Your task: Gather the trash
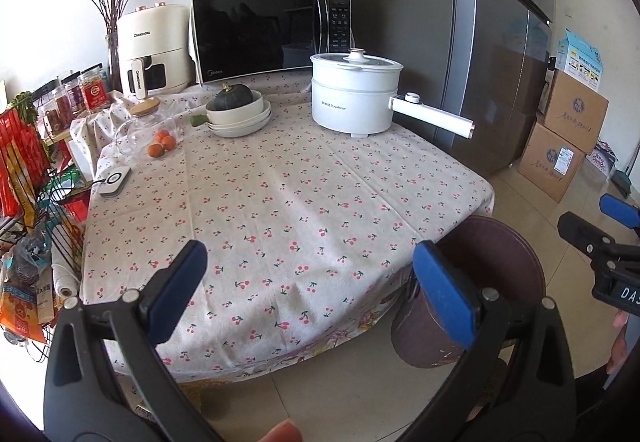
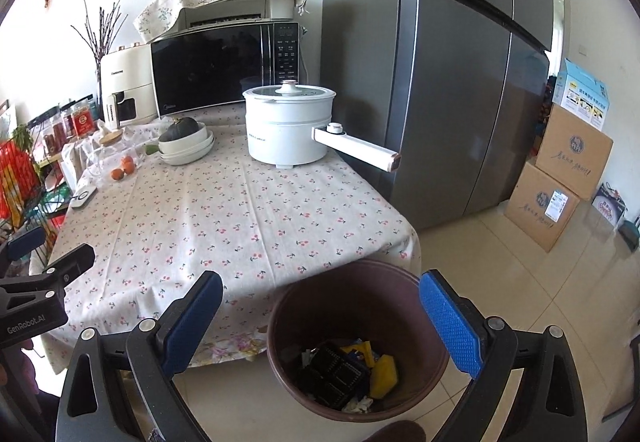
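Seems nearly done: no loose trash visible on the counter (image 1: 280,202), only kitchen things such as the white pot (image 1: 354,98), the stacked bowls (image 1: 240,114) and 3 small oranges (image 1: 162,144). Trash (image 2: 352,370) already lying in the brown bin (image 2: 400,282), which stands on the floor at the counter's near corner: dark pieces, something yellow, some white scraps, though hard to name in the shadow. Perhaps only a last check of the counter left.

Right tongs (image 2: 320,326) wide open, empty, directly above the bin mouth. Left tongs (image 1: 308,294) also open and empty, over the counter edge, bin just beside the right finger.
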Demonstrator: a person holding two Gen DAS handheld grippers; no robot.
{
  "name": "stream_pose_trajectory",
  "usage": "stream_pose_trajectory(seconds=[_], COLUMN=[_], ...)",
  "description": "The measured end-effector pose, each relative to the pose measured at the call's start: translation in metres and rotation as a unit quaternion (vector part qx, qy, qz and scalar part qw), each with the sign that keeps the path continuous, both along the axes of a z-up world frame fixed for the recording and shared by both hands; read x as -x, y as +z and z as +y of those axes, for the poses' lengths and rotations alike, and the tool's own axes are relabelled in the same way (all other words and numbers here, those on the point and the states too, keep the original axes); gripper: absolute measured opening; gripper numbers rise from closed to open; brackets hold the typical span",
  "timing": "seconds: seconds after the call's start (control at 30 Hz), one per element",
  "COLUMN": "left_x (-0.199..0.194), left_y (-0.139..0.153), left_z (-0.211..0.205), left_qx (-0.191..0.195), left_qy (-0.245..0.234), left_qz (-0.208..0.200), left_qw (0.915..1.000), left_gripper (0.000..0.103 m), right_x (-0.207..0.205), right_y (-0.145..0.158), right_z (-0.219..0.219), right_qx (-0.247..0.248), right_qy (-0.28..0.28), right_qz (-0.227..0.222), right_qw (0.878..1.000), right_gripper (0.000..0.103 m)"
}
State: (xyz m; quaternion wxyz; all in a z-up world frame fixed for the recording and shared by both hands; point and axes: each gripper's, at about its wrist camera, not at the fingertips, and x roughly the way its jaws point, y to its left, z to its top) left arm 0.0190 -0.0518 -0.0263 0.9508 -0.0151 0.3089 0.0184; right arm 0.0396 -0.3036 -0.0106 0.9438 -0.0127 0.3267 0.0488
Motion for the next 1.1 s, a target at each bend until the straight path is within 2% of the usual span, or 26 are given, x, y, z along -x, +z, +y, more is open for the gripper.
stream_pose_trajectory(seconds=[0.27,1.1], left_x=[0.004,0.005], left_y=[0.005,0.007], left_z=[-0.006,-0.015], left_qx=[-0.001,0.003], left_qy=[-0.006,-0.012], left_qz=[-0.015,-0.016], left_qw=[0.9999,0.9998], left_gripper=[0.102,0.102], right_x=[-0.001,-0.003], right_y=[-0.003,-0.005], right_z=[0.001,0.0], right_qx=[-0.001,0.004], right_qy=[-0.001,0.0], right_qz=[0.003,0.01], right_qw=[1.0,1.0], right_gripper=[0.1,0.1])
